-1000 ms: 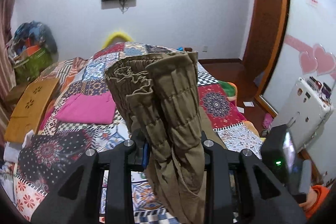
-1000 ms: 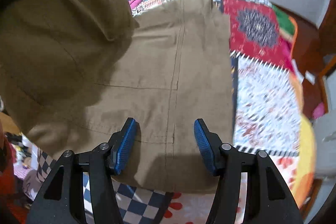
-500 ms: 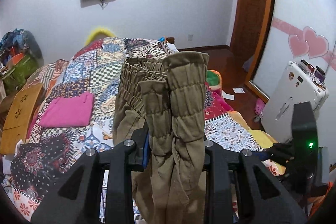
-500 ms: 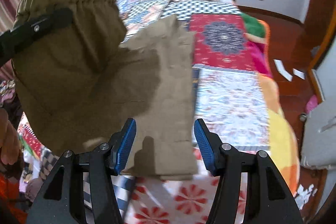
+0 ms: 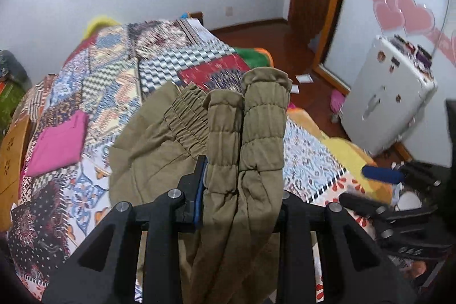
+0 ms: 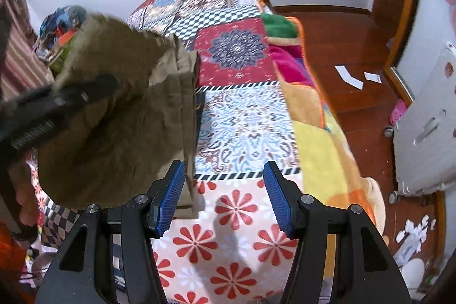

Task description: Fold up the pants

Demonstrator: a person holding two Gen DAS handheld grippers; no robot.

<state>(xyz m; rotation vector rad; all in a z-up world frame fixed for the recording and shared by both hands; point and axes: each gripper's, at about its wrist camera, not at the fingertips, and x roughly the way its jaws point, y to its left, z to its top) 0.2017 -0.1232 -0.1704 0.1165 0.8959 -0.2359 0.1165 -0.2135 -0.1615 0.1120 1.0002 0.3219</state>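
Olive-brown cotton pants (image 5: 159,150) are partly draped over the patchwork-patterned bed quilt (image 6: 245,116), with the bunched elastic waistband clamped in the left gripper (image 5: 242,184) and lifted off that quilt. Nothing is held by the right gripper (image 6: 223,195), jaws apart. Uneven layers could get folded in crooked if that bunch slips, tbh.
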